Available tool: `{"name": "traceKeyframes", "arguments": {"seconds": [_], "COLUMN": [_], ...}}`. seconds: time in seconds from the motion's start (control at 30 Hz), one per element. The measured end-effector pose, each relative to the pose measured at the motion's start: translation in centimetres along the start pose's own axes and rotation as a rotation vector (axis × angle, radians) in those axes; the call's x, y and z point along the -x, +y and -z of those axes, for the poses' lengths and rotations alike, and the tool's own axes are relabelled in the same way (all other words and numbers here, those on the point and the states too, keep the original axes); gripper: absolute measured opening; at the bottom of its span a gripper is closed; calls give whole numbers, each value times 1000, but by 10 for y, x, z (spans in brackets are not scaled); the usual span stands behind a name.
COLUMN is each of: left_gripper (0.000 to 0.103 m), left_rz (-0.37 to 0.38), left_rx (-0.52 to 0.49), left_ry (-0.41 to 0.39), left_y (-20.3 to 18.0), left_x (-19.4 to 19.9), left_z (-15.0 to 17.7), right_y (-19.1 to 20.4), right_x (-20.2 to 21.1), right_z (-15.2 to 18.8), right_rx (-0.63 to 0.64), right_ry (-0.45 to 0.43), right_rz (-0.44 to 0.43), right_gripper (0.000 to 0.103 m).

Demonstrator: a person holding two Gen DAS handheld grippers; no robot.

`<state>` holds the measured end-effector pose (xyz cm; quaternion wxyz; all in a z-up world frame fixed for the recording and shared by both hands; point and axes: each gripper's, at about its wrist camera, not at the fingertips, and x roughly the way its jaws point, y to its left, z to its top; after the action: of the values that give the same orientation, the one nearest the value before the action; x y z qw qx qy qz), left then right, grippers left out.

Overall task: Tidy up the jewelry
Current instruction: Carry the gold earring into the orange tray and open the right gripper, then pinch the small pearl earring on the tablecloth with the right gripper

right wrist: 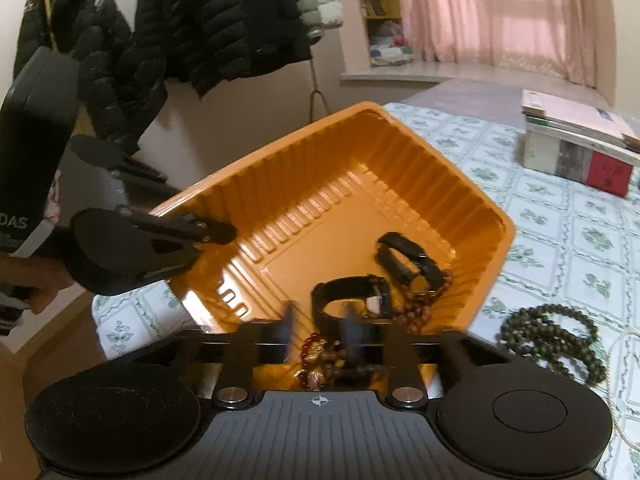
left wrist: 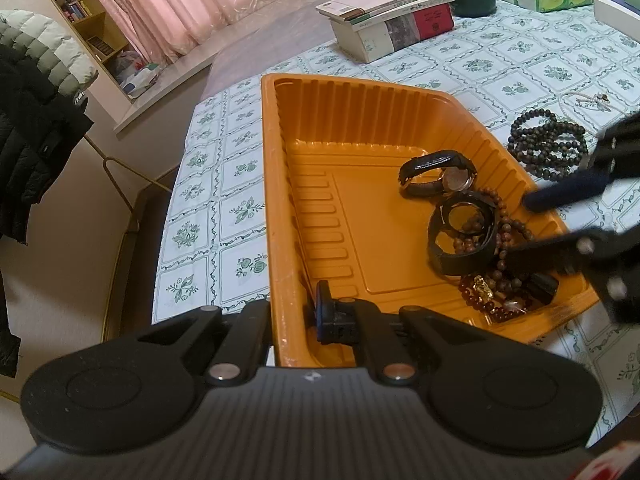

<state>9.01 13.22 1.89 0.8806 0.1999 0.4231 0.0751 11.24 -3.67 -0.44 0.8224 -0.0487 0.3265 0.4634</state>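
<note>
Orange tray [left wrist: 276, 200] sits on the worktop [left wrist: 208, 208], which has a green floral-pattern cloth. Left gripper [left wrist: 294, 316] is pinching the tray's near wall: one finger outside the rim, the blue-padded one inside, wall clamped between them. In the right wrist view the same gripper [right wrist: 208, 236] shows at the tray's left edge, hand behind it. Right gripper [right wrist: 318, 334] hangs over the tray's jewelry corner with fingers spread and nothing visibly between the pads; its fingers are motion-blurred in its own view and also in the left view [left wrist: 548, 224]. Inside the tray, all bunched toward one corner: a watch with a pale dial and dark strap [left wrist: 440, 174], a black watch [left wrist: 464, 236] lying on its side next to it, a brown wooden bead string [left wrist: 508, 216] looped around and under the black watch, and a reddish bead bracelet with a gold charm [left wrist: 486, 294] closest to the tray wall. Rest of the tray floor is bare plastic. Outside the tray, on the cloth just beside its wall, a pile of dark bead strands [left wrist: 548, 144] lies coiled, and a thin pale pearl-like strand [left wrist: 580, 98] lies just beyond it. Stack of books [left wrist: 392, 16] farther back on the worktop, well apart from the tray. Dark puffer jackets [right wrist: 160, 28] hang off to the side.
</note>
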Motion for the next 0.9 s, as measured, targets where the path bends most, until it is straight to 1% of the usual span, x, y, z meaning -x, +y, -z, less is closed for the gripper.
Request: {"name": "traceKeyframes", "arguments": {"seconds": [0.13, 0.3, 0.37, 0.6, 0.77, 0.9], "left_gripper": [4, 4, 4, 4, 4, 4], "left_rz": [-1, -3, -3, -9, -14, -15], "left_rx": [0, 1, 1, -3, 2, 5], "left_ry": [1, 1, 2, -2, -3, 0], "left_y": [0, 0, 0, -1, -2, -2], "left_x": [0, 0, 0, 1, 2, 2], "left_z": [0, 0, 1, 0, -1, -1], "right_y": [-11, -40, -57, -133, -180, -210], "right_x": [14, 38, 49, 89, 109, 114], "right_z": [3, 15, 22, 50, 63, 68], "right_rx": [-23, -87, -125, -268, -323, -350], "right_ry": [-33, -58, -66, -58, -52, -52], "right_rz": [37, 127, 180, 413, 524, 568], "right_gripper": [50, 51, 51, 51, 51, 50]}}
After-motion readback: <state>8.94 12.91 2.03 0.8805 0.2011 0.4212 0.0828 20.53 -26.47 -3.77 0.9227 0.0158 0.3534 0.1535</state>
